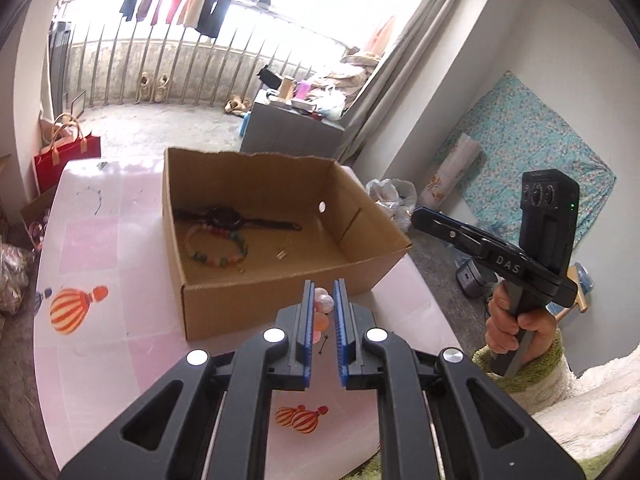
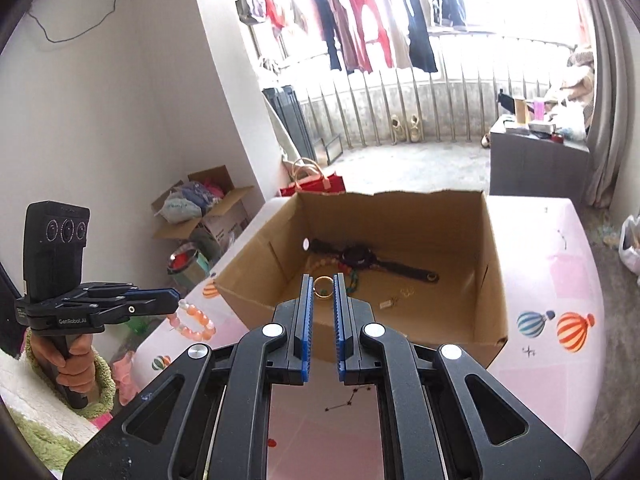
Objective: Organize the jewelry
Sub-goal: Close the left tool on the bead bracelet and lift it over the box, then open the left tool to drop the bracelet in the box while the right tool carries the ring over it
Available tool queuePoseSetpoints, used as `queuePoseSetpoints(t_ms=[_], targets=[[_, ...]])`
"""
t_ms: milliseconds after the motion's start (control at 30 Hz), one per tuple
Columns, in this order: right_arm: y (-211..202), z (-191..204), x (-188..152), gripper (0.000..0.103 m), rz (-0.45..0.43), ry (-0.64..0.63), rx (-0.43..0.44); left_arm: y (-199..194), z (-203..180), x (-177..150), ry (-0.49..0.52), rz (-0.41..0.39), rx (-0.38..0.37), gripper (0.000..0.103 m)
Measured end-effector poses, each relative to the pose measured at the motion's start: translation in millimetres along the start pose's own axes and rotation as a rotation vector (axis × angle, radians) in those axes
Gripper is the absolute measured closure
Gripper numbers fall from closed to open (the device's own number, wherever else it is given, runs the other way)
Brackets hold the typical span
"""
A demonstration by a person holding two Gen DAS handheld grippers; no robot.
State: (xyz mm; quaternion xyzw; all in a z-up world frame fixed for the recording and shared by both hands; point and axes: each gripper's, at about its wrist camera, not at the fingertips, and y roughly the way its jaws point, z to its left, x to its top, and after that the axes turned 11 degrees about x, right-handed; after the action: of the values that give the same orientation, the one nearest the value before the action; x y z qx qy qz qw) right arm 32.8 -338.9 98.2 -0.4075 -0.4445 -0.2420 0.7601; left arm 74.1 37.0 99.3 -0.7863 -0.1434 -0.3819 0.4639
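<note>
My left gripper [image 1: 324, 286] is shut on a pink and orange bead bracelet [image 1: 323, 308], held above the table just in front of the open cardboard box [image 1: 280, 304]. In the right wrist view that bracelet [image 2: 192, 322] hangs from the left gripper [image 2: 176, 294]. My right gripper [image 2: 323, 280] is shut on a gold ring [image 2: 323, 286] over the near wall of the box [image 2: 400, 336]. On the box floor lie a black watch [image 1: 228, 216], a multicoloured bead bracelet [image 1: 216, 248] and small earrings [image 1: 282, 255]. The right gripper [image 1: 418, 214] hovers beside the box's right wall.
The box stands on a table with a pink balloon-print cloth [image 1: 100, 240]. A red bag [image 1: 66, 160] sits past the far left corner, a grey cabinet [image 1: 288, 128] behind. An open carton of clothes [image 2: 200, 208] is on the floor at left. Hands in fleece sleeves [image 1: 520, 332] hold both handles.
</note>
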Motion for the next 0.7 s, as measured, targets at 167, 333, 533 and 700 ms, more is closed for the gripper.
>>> queuePoseSetpoints(t_ms=[167,333,533,700], targets=[[-6.6,-17.6,20.1,0.095,-0.049,-0.022,-0.059,18.6,-21.8,34.4,0.039,-0.005,-0.056,0.094],[-13.8,-37.7,20.2,0.095,-0.089,-0.001,-0.099,87.6,-36.3,63.1,0.033,0.141,-0.086,0.094],[-19.8,-70.3,9.1,0.095,-0.124,0.073,-0.115,199.3,-51.4,90.8,-0.016,0.382,-0.09,0.094],[-21.2,-100.1,2.0,0.095,-0.131,0.138,-0.118,276.0,-56.4,105.1,-0.05,0.529,-0.011,0.094]])
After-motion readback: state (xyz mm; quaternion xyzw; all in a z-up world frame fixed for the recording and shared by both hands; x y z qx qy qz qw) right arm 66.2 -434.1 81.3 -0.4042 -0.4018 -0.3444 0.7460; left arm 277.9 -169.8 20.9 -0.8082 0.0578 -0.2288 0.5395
